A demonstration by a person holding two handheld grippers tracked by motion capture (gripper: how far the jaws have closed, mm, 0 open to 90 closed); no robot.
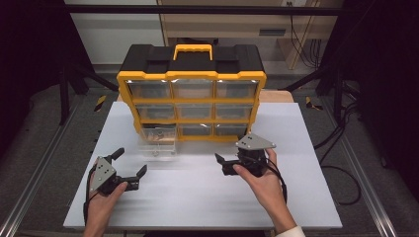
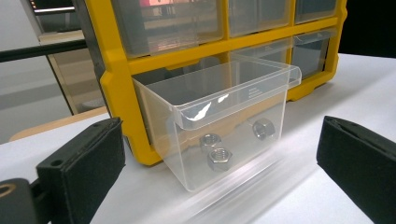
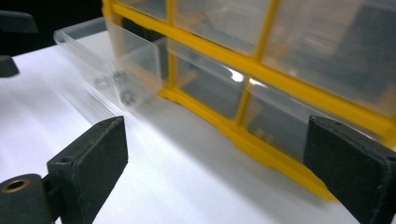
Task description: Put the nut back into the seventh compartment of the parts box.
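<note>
Left gripper (image 1: pixel 131 165) spread wide, holding nothing, parked on the white table (image 1: pixel 197 197) just short of the pulled-out clear drawer (image 2: pixel 224 121). Three hex nuts (image 2: pixel 218 158) sitting in that drawer, bottom-left slot of the yellow-and-black organizer cabinet (image 1: pixel 191 74). Right gripper (image 1: pixel 221 163) also gaping, empty, near the cabinet's bottom-right corner.

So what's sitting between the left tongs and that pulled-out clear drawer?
Nothing: bare white table lies between the left tongs and clear plastic drawer, per the left gripper view.
</note>
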